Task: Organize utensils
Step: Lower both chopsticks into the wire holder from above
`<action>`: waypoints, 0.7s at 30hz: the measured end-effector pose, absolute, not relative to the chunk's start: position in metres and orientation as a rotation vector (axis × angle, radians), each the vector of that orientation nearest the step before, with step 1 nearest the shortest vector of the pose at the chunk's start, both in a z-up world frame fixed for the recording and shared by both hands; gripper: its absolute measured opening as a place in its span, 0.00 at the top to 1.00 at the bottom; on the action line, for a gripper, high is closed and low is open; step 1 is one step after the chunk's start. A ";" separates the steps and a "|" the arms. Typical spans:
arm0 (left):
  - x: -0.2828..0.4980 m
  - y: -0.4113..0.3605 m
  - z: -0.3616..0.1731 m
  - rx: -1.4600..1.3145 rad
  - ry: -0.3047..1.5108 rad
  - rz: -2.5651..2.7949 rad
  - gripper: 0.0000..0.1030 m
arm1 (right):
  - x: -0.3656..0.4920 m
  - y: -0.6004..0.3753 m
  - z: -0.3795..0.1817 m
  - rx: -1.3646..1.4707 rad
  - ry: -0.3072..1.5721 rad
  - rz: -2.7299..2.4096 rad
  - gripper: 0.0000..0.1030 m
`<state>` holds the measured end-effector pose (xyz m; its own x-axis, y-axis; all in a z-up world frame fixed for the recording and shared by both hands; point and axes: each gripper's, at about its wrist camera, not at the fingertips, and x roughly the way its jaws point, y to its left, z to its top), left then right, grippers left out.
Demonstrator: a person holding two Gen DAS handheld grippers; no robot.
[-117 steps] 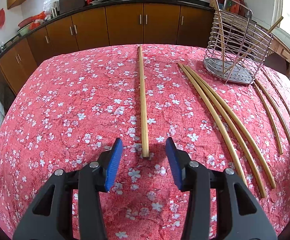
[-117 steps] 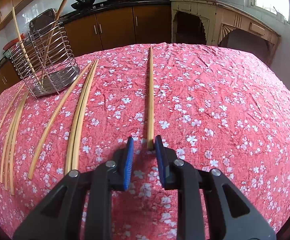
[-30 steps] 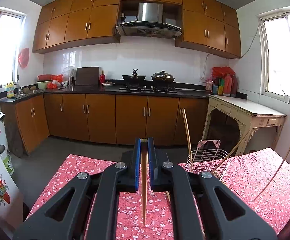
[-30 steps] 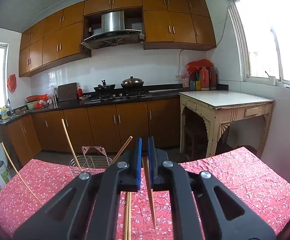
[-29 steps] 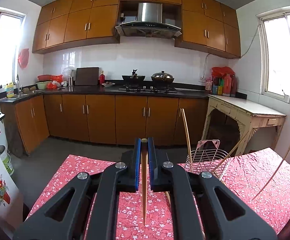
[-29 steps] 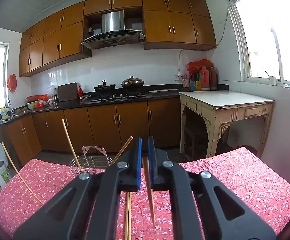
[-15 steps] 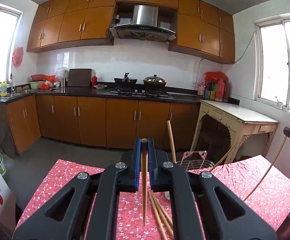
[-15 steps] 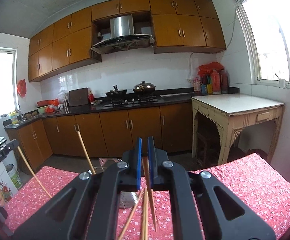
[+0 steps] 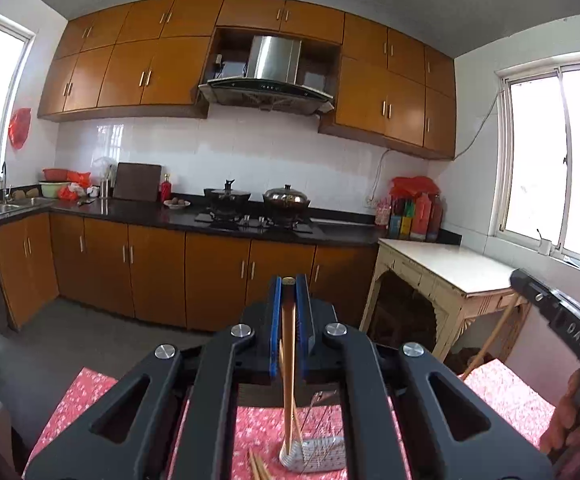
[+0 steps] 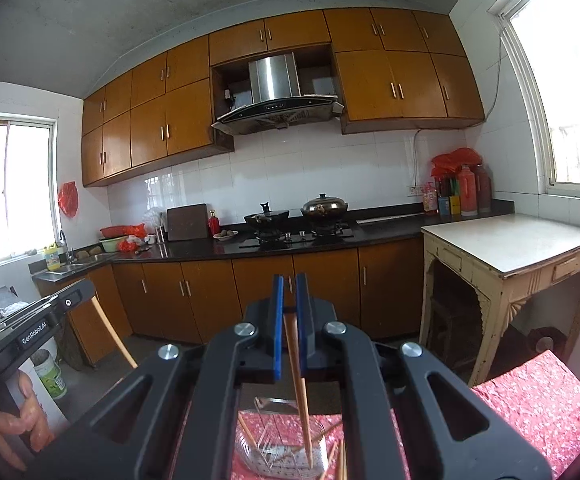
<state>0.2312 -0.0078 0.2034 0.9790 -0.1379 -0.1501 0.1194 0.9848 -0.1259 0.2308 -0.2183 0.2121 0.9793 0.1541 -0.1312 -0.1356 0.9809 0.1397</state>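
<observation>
Between each gripper's closed pads, left gripper [image 9: 289,300] and right gripper [image 10: 289,300], a chopstick [image 9: 288,368] hangs above the wire utensil holder [image 10: 278,444], which contains chopsticks.

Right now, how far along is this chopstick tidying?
Partway. Done: a few chopsticks already lean in the wire holder. In hand: the left gripper is shut on one chopstick and the right gripper on another chopstick, both hanging above the holder. Left: more chopsticks lie on the red tablecloth beside it.
</observation>
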 end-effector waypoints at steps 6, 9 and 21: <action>0.260 -0.030 0.206 -0.106 0.143 -0.126 0.93 | 0.269 -0.207 0.217 0.154 0.128 0.157 0.93; 0.277 -0.037 0.190 -0.109 0.170 -0.122 0.93 | 0.290 -0.203 0.207 0.163 0.154 0.165 0.93; 0.318 -0.043 0.133 -0.124 0.281 -0.111 0.93 | 0.339 -0.208 0.144 0.217 0.304 0.188 0.93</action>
